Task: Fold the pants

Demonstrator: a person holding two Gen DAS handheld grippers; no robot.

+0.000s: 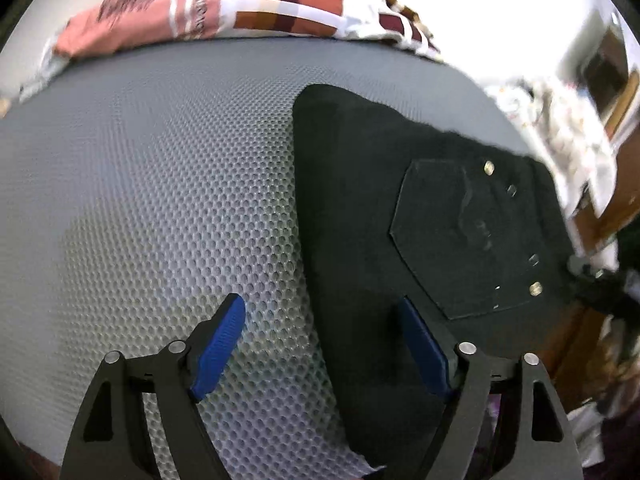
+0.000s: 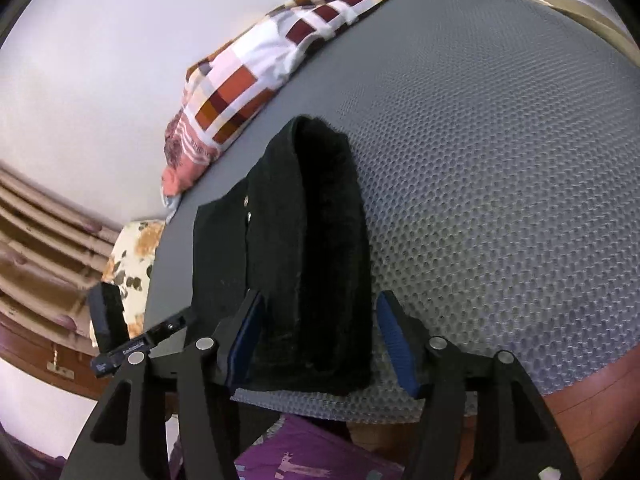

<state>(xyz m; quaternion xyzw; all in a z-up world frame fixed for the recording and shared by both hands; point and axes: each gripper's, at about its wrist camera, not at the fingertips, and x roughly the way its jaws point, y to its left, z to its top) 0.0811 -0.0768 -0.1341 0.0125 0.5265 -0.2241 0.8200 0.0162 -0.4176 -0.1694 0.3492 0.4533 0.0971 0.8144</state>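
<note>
Black pants (image 1: 420, 216) lie folded into a compact block on a grey honeycomb mat (image 1: 160, 184), back pocket with metal rivets facing up. In the left wrist view my left gripper (image 1: 320, 344) is open, its right blue finger over the pants' left edge, its left finger over bare mat. In the right wrist view the pants (image 2: 304, 264) lie near the mat's (image 2: 500, 184) front edge, fuzzy lining showing. My right gripper (image 2: 320, 340) is open, its blue fingers on either side of the pants' near end, holding nothing.
A patchwork quilt and a pink striped cloth (image 1: 248, 4) lie bunched along the mat's far edge, also in the right wrist view (image 2: 256, 84). A floral cushion (image 2: 132, 256) sits left of the mat. Purple fabric (image 2: 304, 452) lies below the front edge.
</note>
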